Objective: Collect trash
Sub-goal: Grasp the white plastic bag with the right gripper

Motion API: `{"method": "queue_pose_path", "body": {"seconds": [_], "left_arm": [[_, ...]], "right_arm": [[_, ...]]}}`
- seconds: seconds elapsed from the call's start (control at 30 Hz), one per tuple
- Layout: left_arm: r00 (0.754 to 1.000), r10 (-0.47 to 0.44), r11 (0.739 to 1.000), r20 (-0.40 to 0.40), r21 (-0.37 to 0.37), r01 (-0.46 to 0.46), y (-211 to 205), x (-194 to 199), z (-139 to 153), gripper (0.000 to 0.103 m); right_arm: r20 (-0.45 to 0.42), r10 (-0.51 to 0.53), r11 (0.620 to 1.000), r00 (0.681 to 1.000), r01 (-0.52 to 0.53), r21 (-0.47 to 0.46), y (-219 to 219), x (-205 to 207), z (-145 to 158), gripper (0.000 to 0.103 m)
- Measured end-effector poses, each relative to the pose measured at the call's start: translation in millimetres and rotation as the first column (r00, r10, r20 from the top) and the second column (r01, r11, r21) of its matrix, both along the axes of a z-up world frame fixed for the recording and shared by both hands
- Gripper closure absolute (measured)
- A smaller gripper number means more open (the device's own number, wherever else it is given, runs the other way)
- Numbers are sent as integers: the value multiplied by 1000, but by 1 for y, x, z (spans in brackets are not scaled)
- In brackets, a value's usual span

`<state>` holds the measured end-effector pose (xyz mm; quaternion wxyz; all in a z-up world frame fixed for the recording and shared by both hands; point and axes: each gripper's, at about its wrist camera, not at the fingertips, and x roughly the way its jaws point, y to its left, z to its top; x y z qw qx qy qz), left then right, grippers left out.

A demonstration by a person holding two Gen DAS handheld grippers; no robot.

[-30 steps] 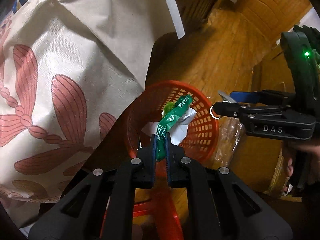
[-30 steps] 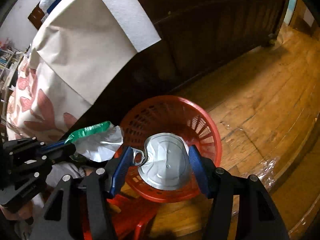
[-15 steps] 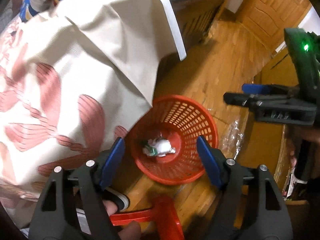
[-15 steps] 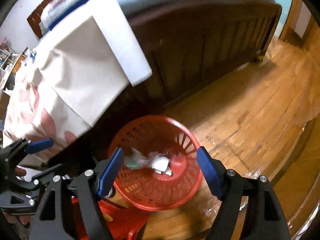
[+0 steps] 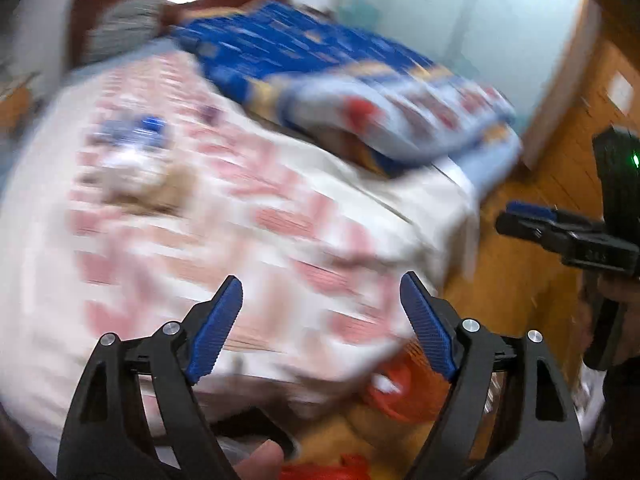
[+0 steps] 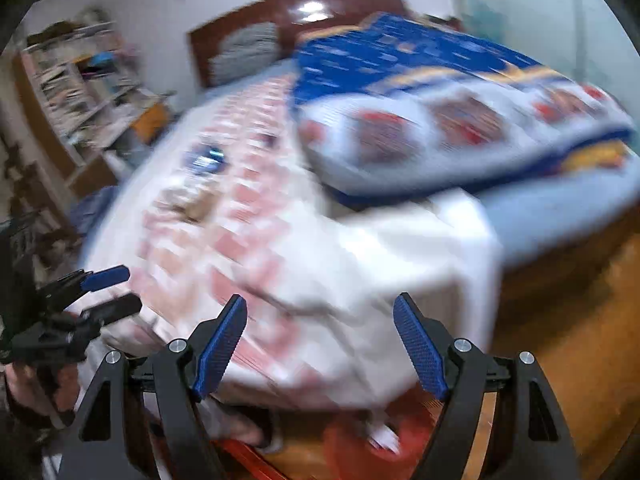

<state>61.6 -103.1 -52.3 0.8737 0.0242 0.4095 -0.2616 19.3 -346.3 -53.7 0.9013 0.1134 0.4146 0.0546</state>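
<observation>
In the left wrist view, the left gripper (image 5: 320, 320) has its fingers (image 5: 218, 328) wide and opening further, with nothing between them, over the blurred bed (image 5: 240, 208). The orange basket (image 5: 404, 388) shows at the bed's edge; the trash in it is only a white smear, so its long axis cannot be told.

In the right wrist view, the right gripper (image 6: 320, 340) stands spread and empty above the same basket (image 6: 360, 436).
</observation>
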Motion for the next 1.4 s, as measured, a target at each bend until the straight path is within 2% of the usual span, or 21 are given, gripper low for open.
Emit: {"method": "queue_pose_path", "body": {"seconds": [0.07,0.17,0.23,0.37,0.5,0.57,0.67,0.73,0.77,0.87,0.97,1.03,1.13,1.23,1.4], "left_arm": [[994,102,995,40,-9,-102,45,17,9,21],[975,208,978,73,-15,-207,94,42,9,20],[964,255,967,71,-27,-253,117,54,5,20],[943,331,943,38,-49,-329,161,79,-8,20],[932,364,929,11,-76,-362,186,88,-12,20],[929,370,927,8,-79,-368,192,91,-14,20],[924,382,920,-1,-90,-380,202,96,-16,20],[921,388,916,-16,-103,-388,207,99,-19,20],[920,390,914,-21,-107,-390,209,100,-20,20],[920,392,913,-30,-115,-392,211,102,-21,20],[922,385,916,-31,-112,-386,208,104,-23,20],[923,384,916,-33,-115,-385,208,103,-22,20],[923,384,916,-31,-116,-385,208,101,-21,20],[921,388,914,-32,-120,-389,209,101,-21,20],[919,392,911,-39,-121,-394,209,100,-22,20]], "right_arm": [[33,87,996,996,-88,17,39,38,9,28],[63,199,979,978,-201,32,99,93,15,28],[86,284,957,955,-288,42,146,134,16,28],[96,385,920,918,-389,33,222,203,5,30],[43,434,901,900,-433,-38,284,257,-17,31],[16,413,909,911,-411,-72,301,282,-28,31],[-30,379,922,925,-380,-71,310,307,-44,30],[-51,377,922,925,-380,-79,318,318,-59,33],[-63,380,919,923,-384,-90,322,323,-66,41],[-89,380,919,921,-387,-81,323,337,-86,52],[-102,378,920,920,-386,-74,323,341,-93,54],[-101,395,909,913,-404,-98,327,340,-94,58],[-102,420,893,902,-430,-129,334,338,-92,59],[-96,456,854,885,-466,-232,348,331,-89,59],[-118,489,797,865,-497,-344,366,329,-93,59]]}}
